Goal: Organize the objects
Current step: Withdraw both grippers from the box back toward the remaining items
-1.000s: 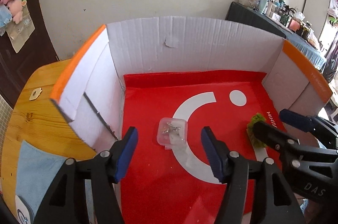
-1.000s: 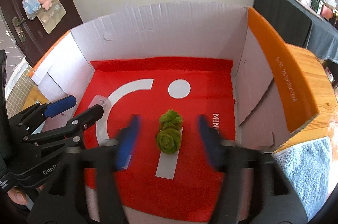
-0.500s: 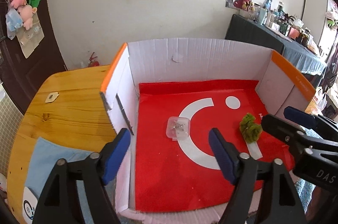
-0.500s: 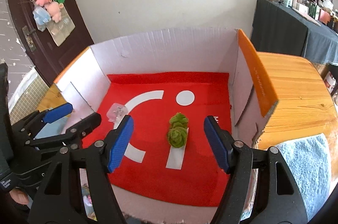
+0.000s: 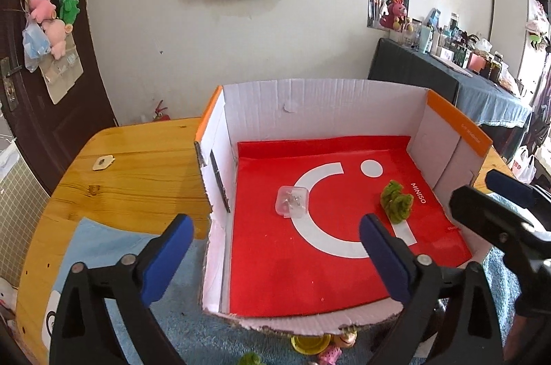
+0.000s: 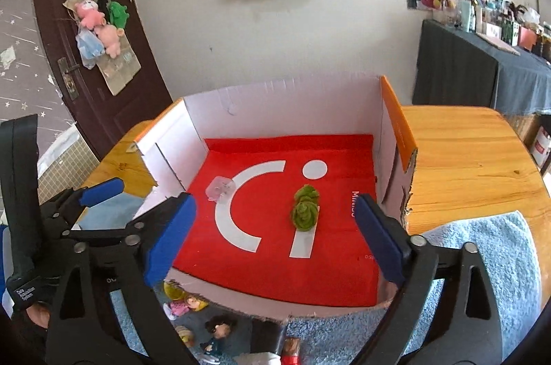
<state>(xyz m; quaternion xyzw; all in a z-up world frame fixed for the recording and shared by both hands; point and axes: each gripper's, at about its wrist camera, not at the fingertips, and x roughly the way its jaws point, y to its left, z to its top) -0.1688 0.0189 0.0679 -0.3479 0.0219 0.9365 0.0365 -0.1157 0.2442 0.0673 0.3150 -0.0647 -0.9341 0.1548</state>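
An open cardboard box [image 5: 310, 103] [image 6: 275, 96] with a red lining sits on the round wooden table. Inside lie a small clear plastic case [image 5: 292, 202] [image 6: 221, 189] and a green fuzzy rose-shaped toy [image 5: 396, 201] [image 6: 304, 208]. My left gripper [image 5: 275, 254] is open and empty, above the box's near left corner. My right gripper [image 6: 272, 234] is open and empty, above the box's near edge. Several small figurines [image 6: 193, 306] and a yellow lid [image 5: 310, 342] lie on the blue towel just in front of the box.
A blue towel [image 6: 482, 244] covers the table's near part; a light blue cloth [image 5: 103, 247] lies at the left. A small cream tag [image 5: 102, 162] rests on the bare wood [image 5: 137, 179]. A dark door, a white wall and a dark-clothed side table [image 5: 447, 82] stand behind.
Both grippers have pulled back and up out of the box, so the whole box and table show. The case and the green toy stay where they lay.
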